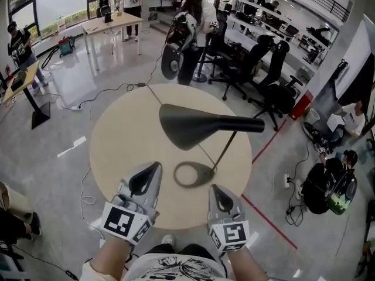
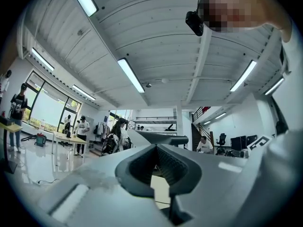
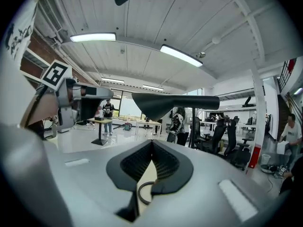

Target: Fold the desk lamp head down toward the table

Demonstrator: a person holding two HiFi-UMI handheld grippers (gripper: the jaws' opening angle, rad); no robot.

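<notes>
A black desk lamp stands on a round beige table [image 1: 126, 133]. Its cone-shaped head [image 1: 190, 125] lies about level, high over the tabletop. A thin stem [image 1: 224, 151] slants down to a ring-shaped base [image 1: 193, 174]. My left gripper [image 1: 154, 168] hovers at the near edge, left of the base, shut with nothing in it. Just right of the base, my right gripper [image 1: 217, 189] is shut and empty too. In the right gripper view the lamp head [image 3: 163, 103] hangs ahead above the jaws, and the base ring [image 3: 143, 191] shows below them. The lamp head [image 2: 158, 137] sits just beyond the jaws in the left gripper view.
Black office chairs [image 1: 258, 69] stand behind the table to the right. A person [image 1: 196, 28] stands at the far side; others sit at the right [image 1: 337, 174]. Cables [image 1: 111, 92] run over the glossy floor. A red line [image 1: 266, 218] crosses the floor at the right.
</notes>
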